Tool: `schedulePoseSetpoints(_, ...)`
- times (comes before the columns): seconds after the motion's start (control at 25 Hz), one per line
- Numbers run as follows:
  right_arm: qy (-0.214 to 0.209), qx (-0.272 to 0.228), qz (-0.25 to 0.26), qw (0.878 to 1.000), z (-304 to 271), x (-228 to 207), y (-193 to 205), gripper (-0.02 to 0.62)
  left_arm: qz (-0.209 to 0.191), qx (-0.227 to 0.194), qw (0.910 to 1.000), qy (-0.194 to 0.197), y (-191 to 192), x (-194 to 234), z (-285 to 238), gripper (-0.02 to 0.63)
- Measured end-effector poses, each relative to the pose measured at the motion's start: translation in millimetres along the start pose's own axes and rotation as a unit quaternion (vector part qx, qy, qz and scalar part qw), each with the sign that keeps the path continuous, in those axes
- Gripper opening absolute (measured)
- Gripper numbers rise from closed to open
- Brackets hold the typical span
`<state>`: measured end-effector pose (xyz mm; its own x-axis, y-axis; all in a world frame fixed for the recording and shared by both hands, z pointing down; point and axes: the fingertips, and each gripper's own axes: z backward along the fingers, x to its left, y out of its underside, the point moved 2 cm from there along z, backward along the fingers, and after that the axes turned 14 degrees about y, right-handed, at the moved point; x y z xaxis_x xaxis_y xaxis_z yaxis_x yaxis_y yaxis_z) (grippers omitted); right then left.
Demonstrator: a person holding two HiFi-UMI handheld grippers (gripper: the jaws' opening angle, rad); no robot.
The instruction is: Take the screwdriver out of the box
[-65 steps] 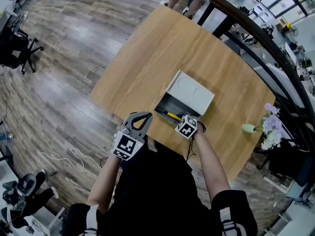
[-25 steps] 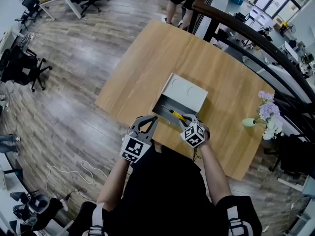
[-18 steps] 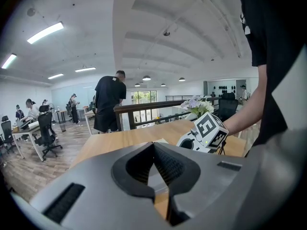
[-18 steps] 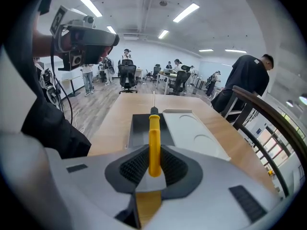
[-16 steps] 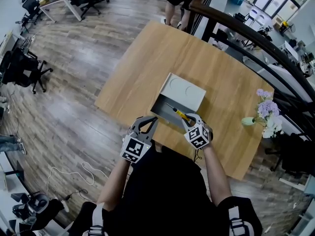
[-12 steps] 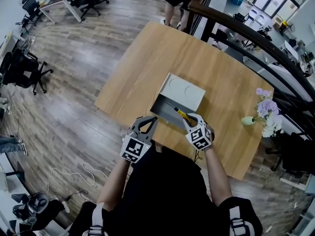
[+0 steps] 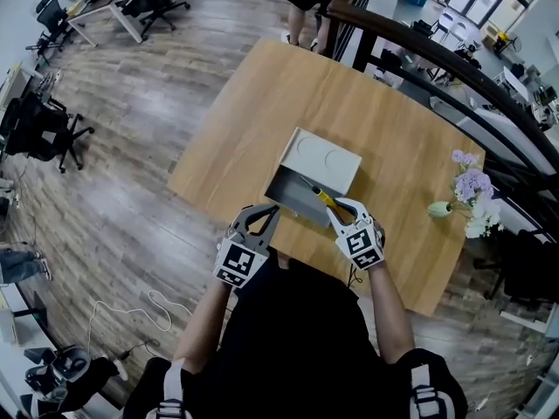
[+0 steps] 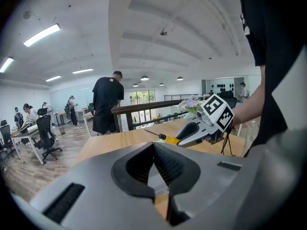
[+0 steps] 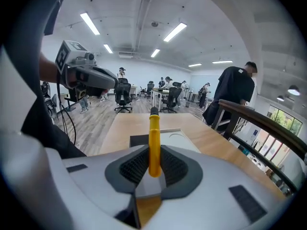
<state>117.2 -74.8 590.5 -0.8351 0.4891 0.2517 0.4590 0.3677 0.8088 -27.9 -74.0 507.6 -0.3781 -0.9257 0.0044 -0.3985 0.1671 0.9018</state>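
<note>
In the head view, the right gripper (image 7: 337, 208) holds the screwdriver (image 7: 324, 199) by its yellow handle. The dark shaft points out over the near edge of the box (image 7: 325, 157) on the wooden table (image 7: 262, 94). The box is a shallow grey case lying open, with its pale lid toward the far side and its darker tray toward us. What we see of the tray shows nothing else in it, though the gripper covers one corner. The left gripper (image 7: 262, 213) hangs at the table's near edge, just beside the box and touching nothing. In the left gripper view, the left gripper (image 8: 153, 144) has its jaw tips together with nothing between them. Beyond it the right gripper (image 8: 188, 132) carries the screwdriver (image 8: 165, 138) in the air, above the tabletop, with the thin tip leading. We judge the tool to be out of the box already. In the right gripper view, the ribbed pads of the right gripper (image 9: 154, 153) press on both sides of the screwdriver (image 9: 153, 131), low on the handle. The handle stands up between them with the box (image 9: 178, 138) below and beyond. We expect a small tool like this to be light and stiff, with a smooth, round plastic handle that could roll or slide in a loose grip. The thick handle is the place to take it, as here. A hold nearer its middle would swing less than one at the butt end.
</note>
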Motion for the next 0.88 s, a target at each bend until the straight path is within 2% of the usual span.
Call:
schedulePoseSetpoints(0.16,-0.001,-0.02,-0.018,1.0,11,0,-13,0.084,-0.003,0.0,1.0,0.0,-3,-1,3,0.021)
schedulePoseSetpoints(0.52,-0.021,-0.066,-0.021,0.997,31,13,-36,0.084,-0.002,0.0,1.0,-0.003,-2,-3,7,0.021)
schedulePoseSetpoints(0.88,-0.039,-0.078,0.001,0.996,42,29,-45,0.084,0.001,0.004,1.0,0.004,6,-6,6,0.023)
